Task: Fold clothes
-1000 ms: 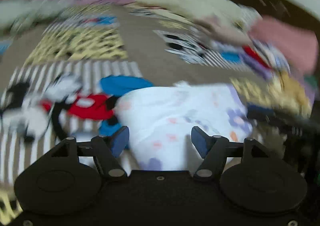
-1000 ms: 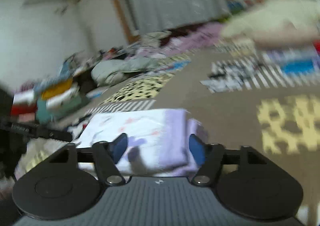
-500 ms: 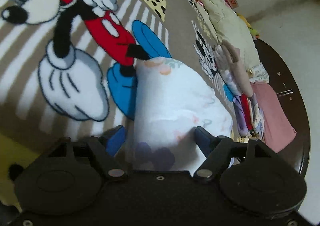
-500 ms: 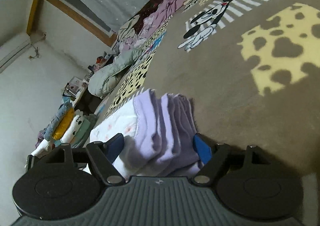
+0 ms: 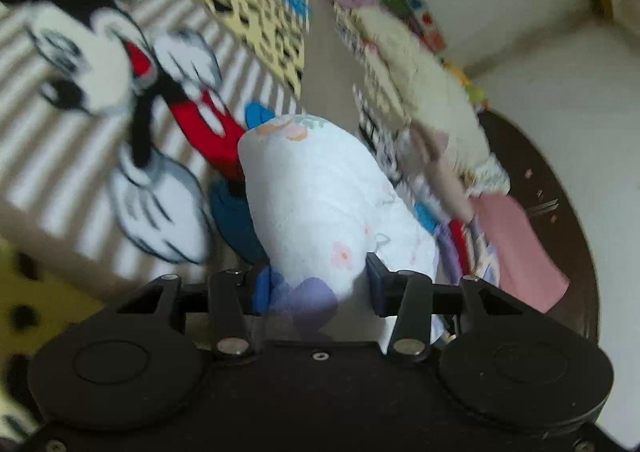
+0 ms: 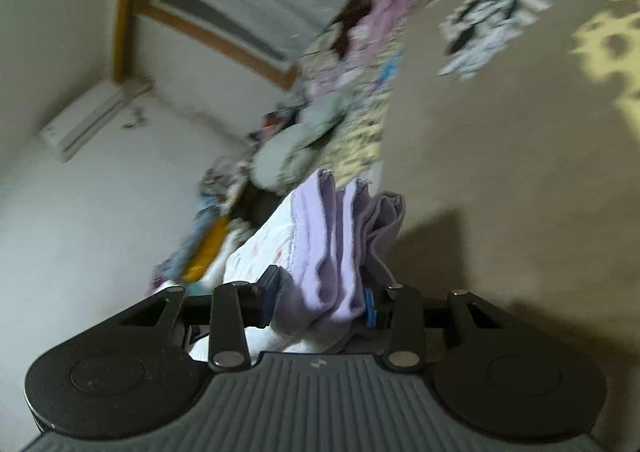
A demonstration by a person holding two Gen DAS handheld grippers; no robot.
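A folded white garment point(image 5: 316, 195) with small flower prints and lilac trim is held up off the cartoon-mouse blanket point(image 5: 100, 63). My left gripper point(image 5: 316, 284) is shut on its near end, blue pads pressing the cloth from both sides. In the right wrist view the same garment point(image 6: 332, 236) shows its stacked lilac edges, and my right gripper point(image 6: 320, 300) is shut on that bundle. The garment's far side is hidden behind its own bulk.
A heap of unfolded clothes point(image 5: 432, 99) lies along the blanket's far right, with a pink piece point(image 5: 516, 248) near a dark round edge point(image 5: 568, 211). More clothes point(image 6: 304, 147) pile by the wall under an air conditioner point(image 6: 96, 111). Brown blanket point(image 6: 500, 171) stretches right.
Both grippers have shut on the folded garment, which were open around it before. The bundle has lifted off the blanket and both views have tilted.
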